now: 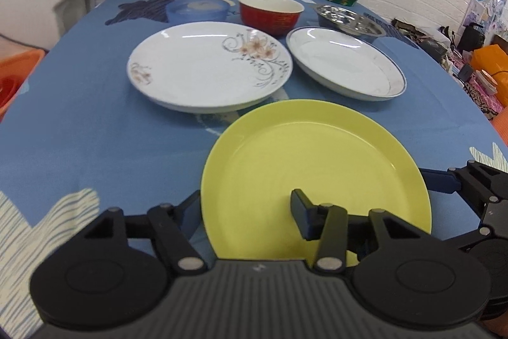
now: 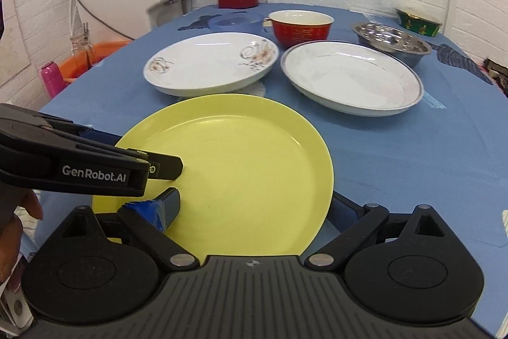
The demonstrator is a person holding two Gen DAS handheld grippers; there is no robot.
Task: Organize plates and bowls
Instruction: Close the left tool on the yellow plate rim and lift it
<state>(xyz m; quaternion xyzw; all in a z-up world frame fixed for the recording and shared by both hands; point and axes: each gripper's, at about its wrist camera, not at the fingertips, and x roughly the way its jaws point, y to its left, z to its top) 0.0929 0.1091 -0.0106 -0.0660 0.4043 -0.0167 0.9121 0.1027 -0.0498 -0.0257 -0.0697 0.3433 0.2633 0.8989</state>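
Straddling the yellow plate at the near edge of the surface, your left claw stood spread, one finger on the plate and one off its left rim. Your right claw was likewise spread across the same plate. Behind it sat the floral plate and blue-rimmed plate, then the red bowl and steel bowl.

"genrobot.ai" in white on black left gripper arm, other txt too blurred
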